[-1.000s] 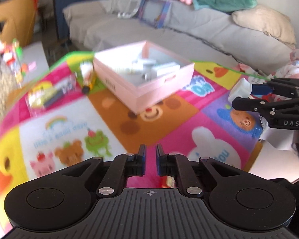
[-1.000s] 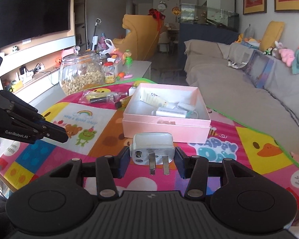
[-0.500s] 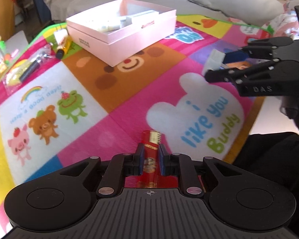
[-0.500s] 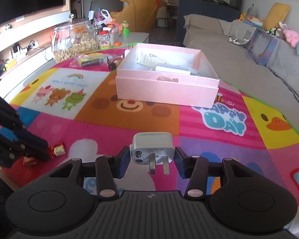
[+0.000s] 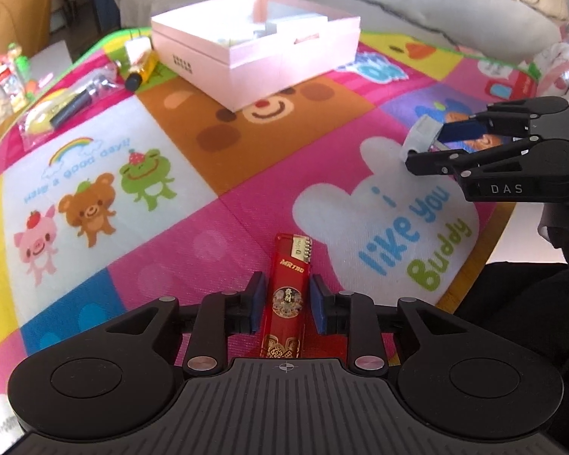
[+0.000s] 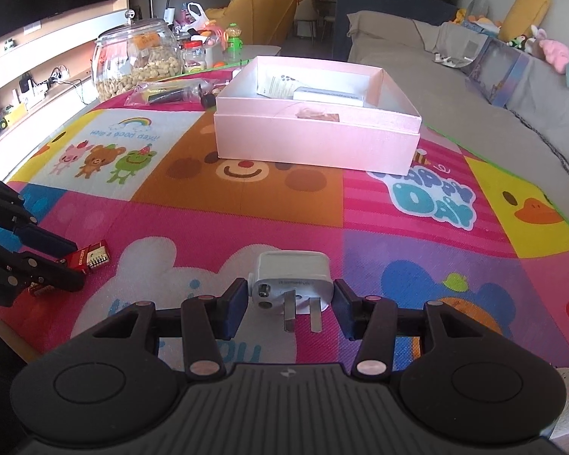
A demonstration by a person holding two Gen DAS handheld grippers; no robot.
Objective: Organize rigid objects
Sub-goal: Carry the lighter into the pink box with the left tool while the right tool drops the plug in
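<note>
Slim red plastic lighter: flat on the cartoon play mat. White plastic plug adapter: prongs toward the viewer. Open pink cardboard box: upright on the mat, partly filled.

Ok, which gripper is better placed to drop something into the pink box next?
Probably the right gripper: it is shut on the white plug. The left gripper is opening, its pads clear of the red lighter lying between them. Pink box lies ahead.

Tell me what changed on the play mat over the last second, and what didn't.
Both grippers came down toward the mat. The left gripper, shut and empty before, now straddles the red lighter, jaws opening, pads not touching it. The right gripper kept its hold on the white plug adapter. The pink box stayed put.
</note>
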